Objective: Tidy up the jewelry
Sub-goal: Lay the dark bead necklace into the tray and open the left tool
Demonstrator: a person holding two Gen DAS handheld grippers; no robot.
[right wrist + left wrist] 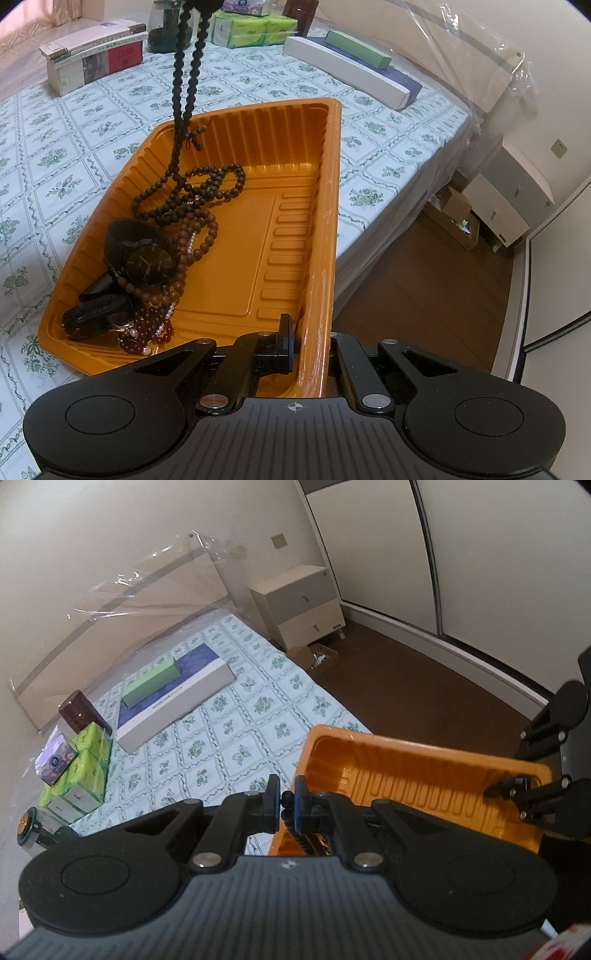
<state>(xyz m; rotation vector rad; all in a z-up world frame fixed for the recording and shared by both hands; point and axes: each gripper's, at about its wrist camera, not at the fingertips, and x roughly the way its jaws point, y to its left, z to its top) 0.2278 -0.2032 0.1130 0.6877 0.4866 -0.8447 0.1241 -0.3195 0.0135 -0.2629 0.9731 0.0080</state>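
Observation:
An orange plastic tray (pixel 295 229) lies on the patterned bedspread; it also shows in the left wrist view (pixel 417 771). My left gripper (pixel 286 805) is shut on a dark bead necklace (pixel 285 806) and holds it above the tray. The necklace (pixel 186 81) hangs down in the right wrist view, its lower end coiled on the tray floor. A black watch (pixel 146 258), brown bead strings (pixel 192 236) and red beads (pixel 147 332) lie in the tray. My right gripper (pixel 312 343) is shut on the tray's near right rim.
A long white and blue box (pixel 173 698) with a green box (pixel 151 683) on top lies on the bed. Green tissue packs (pixel 85 760) and a brown jar (pixel 79 709) stand at the left. Books (pixel 92 55) lie far left. A nightstand (pixel 299 602) stands beyond the bed.

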